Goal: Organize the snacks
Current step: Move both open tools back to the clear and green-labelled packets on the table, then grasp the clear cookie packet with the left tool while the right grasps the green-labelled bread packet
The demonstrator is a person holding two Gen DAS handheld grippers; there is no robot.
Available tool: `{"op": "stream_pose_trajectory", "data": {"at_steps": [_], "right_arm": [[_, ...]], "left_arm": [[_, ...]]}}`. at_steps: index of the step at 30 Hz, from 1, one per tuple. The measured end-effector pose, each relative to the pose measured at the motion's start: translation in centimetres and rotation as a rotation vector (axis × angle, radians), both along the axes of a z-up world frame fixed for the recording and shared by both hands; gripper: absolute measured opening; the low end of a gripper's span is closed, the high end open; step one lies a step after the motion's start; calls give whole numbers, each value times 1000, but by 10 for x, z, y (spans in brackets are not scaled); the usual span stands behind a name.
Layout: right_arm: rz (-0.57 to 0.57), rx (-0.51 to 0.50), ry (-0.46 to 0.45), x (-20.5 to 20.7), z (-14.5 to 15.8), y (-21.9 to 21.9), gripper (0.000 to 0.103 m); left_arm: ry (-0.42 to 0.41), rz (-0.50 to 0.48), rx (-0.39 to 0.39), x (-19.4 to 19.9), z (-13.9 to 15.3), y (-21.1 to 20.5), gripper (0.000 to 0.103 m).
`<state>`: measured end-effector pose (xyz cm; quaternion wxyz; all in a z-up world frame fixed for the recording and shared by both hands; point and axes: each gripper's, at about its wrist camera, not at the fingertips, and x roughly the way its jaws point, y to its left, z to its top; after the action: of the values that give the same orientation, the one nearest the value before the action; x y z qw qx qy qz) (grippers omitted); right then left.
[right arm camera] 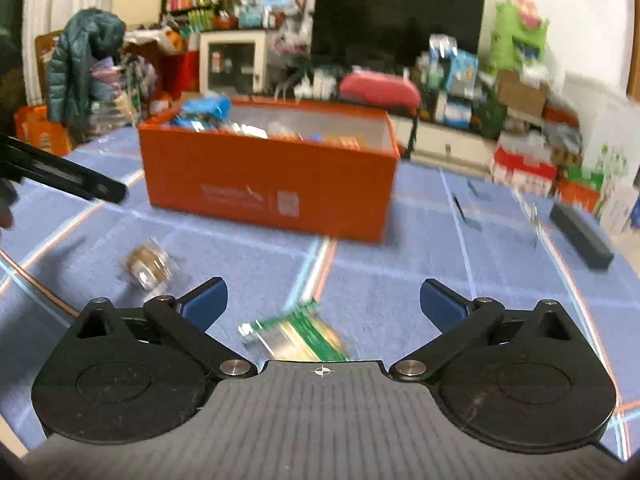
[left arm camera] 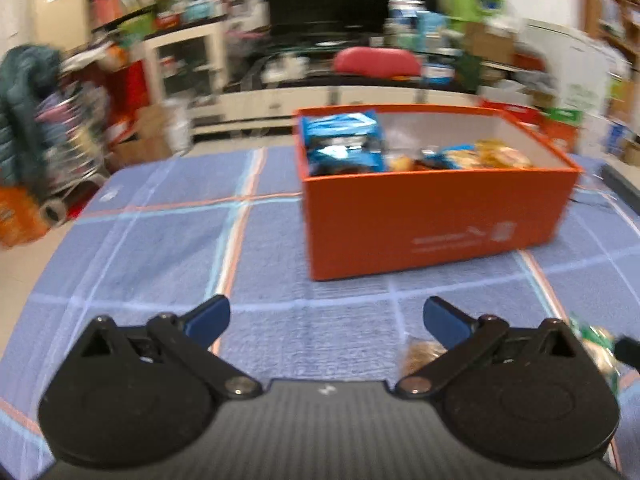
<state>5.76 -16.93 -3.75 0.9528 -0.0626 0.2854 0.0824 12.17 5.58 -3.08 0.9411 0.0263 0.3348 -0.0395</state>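
An orange box (left arm camera: 432, 216) stands on the blue checked tablecloth (left arm camera: 168, 248) and holds several snack packs, among them a blue bag (left arm camera: 344, 144). It also shows in the right wrist view (right arm camera: 264, 184). My left gripper (left arm camera: 326, 320) is open and empty, short of the box. A brown round snack (left arm camera: 420, 354) lies by its right finger, and a green pack (left arm camera: 596, 344) lies further right. My right gripper (right arm camera: 322, 304) is open and empty above a green-and-white pack (right arm camera: 296, 338). The brown round snack (right arm camera: 150, 268) lies to its left.
A black bar (right arm camera: 580, 236) lies on the cloth at the right. The left gripper's body (right arm camera: 60, 178) reaches in from the left edge. Beyond the table are a TV (right arm camera: 396, 16), a red cushion (right arm camera: 380, 88), shelves and clutter.
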Motion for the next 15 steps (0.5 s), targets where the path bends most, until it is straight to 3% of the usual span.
{"op": "stream_pose_trajectory", "data": {"at_steps": [2,4,7,8,10,15], "right_arm": [[-3,48,30,1,-8,-12,92],[16,73,44,-1,-11,-19,91],[30,97,22,-1,-11,-23,91],[31,109,17,0,-11,-23,91],[36,129,12,0,-8,-22,91],[53,146,17,1,-5,-17,91]], "left_arm": [[-55,-175,-52,-5,3,6,102],[-111,-369,-26,-9,6,7,102],[-206,-652,214,-9,1,-4,103],[-213,-735,299,-6,-5,-10,103],[-178,-857,378,3,-16,-20,102],[-29,-1155,262,17,-21,-33,102]]}}
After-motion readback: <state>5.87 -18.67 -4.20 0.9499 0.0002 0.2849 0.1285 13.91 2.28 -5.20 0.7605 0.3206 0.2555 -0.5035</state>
